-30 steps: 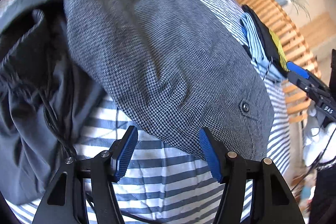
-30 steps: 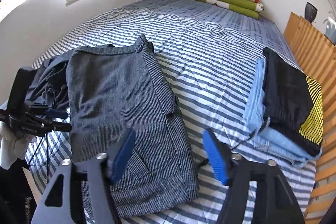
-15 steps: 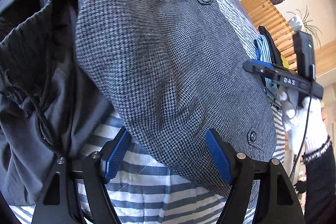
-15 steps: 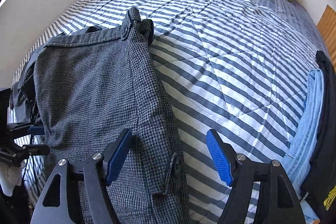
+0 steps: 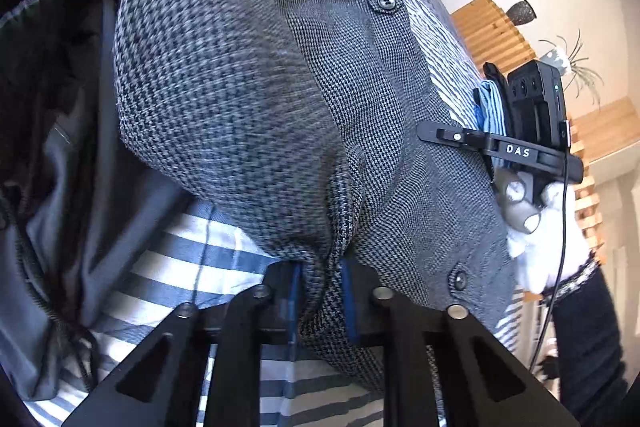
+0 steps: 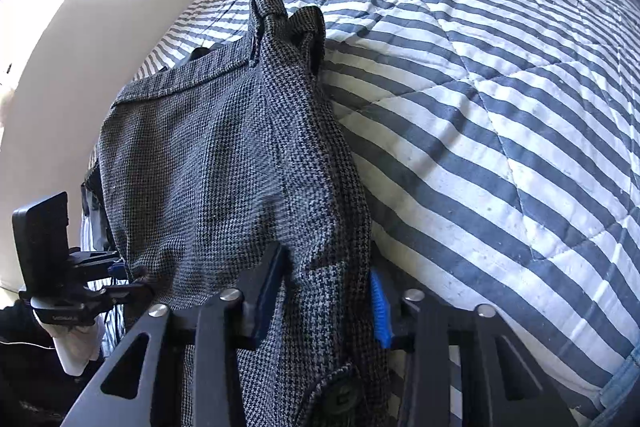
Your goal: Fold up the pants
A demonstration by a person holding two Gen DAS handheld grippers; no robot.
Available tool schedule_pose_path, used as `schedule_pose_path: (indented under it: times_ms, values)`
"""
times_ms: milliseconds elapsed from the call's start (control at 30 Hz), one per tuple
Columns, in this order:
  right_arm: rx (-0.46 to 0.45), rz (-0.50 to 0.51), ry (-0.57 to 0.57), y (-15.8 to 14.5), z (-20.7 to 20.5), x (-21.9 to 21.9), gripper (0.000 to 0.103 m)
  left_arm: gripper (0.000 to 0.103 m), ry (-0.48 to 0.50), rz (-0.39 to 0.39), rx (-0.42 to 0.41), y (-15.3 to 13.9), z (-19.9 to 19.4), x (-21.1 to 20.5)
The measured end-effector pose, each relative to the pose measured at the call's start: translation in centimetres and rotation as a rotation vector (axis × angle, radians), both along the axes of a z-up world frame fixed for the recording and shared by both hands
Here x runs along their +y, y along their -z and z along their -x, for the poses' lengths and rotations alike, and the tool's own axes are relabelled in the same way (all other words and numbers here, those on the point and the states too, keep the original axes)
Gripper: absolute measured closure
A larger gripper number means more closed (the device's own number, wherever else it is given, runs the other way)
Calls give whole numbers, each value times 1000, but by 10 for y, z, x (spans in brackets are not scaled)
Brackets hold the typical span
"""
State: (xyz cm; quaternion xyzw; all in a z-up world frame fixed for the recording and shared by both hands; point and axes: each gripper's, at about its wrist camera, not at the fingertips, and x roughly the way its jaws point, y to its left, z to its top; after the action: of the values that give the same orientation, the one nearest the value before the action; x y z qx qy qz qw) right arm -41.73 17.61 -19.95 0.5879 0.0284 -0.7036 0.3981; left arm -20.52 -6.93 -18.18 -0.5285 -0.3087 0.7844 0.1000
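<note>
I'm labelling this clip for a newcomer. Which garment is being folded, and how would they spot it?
On the striped bedspread, look near its edge. The houndstooth pants lie there, with the left gripper and right gripper closing on them. Beside them, the dark grey garment is plain; only the pants have a fine check and buttons.

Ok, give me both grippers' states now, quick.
Left gripper: jaws closing, near edge of the grey houndstooth pants bunched between the pads.
Right gripper: jaws closing, pants fabric pinched between the pads.

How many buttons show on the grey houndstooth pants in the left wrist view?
2: one dark button on the tab at the far edge of the grey houndstooth pants, another button on the near edge. Folds may hide more.
</note>
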Motion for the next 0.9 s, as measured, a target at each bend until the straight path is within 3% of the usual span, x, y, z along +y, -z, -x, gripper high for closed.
schedule_pose_path:
  times_ms: [100, 200, 333, 467, 633, 700, 767, 900]
  values:
    - [18, 2, 5, -2, -7, -3, 90, 91, 10, -6, 24, -4, -3, -1]
    - [50, 34, 30, -16, -21, 2, 93, 93, 16, -38, 42, -13, -3, -1]
    - [90, 156, 86, -51, -48, 15, 94, 94, 32, -82, 91, -42, -14, -10]
    - [107, 326, 215, -90, -85, 39, 94, 94, 75, -117, 180, -90, -38, -13]
    - [166, 476, 328, -136, -160, 68, 94, 94, 168, -150, 261, -154, -81, -14]
    - [229, 481, 348, -157, -206, 73, 94, 94, 211, -141, 285, -176, -102, -10]
    - [271, 497, 375, -176, -250, 76, 94, 94, 263, -148, 291, -201, -140, -36]
    - [284, 505, 444, -194, -332, 82, 94, 94, 345, -154, 256, -227, -193, -58]
